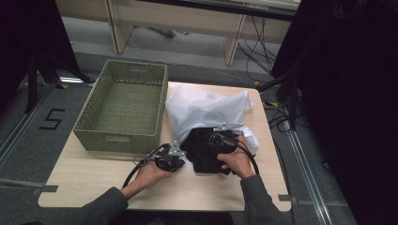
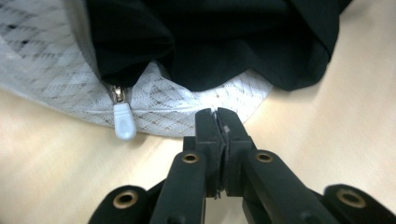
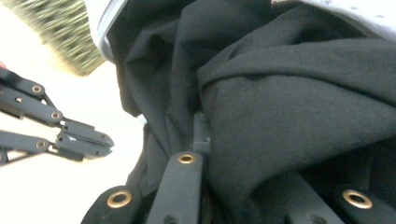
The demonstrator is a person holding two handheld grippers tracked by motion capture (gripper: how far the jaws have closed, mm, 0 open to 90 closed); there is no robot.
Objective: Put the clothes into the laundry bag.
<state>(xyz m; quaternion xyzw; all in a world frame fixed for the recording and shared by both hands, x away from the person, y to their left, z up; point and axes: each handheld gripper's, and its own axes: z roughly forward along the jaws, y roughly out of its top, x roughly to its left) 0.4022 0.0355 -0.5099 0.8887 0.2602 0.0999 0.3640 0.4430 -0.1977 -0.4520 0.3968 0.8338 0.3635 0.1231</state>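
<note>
A white mesh laundry bag (image 1: 202, 105) lies on the wooden table (image 1: 94, 173), and a black garment (image 1: 202, 152) spills out of its open mouth toward me. My right gripper (image 3: 205, 130) is buried in the black garment (image 3: 289, 107) and shut on a fold of it. My left gripper (image 2: 217, 114) is shut with nothing between its jaws, low over the table just short of the bag's mesh edge (image 2: 46, 79). A white zipper pull (image 2: 123, 123) hangs at that edge, left of the tips. From the right gripper view the left gripper (image 3: 108, 141) stands apart from the cloth.
A green woven basket (image 1: 117, 136) stands at the table's back left, beside the bag. Bare tabletop lies in front of the basket and along the near edge. Black curtains and cables flank the table on the right.
</note>
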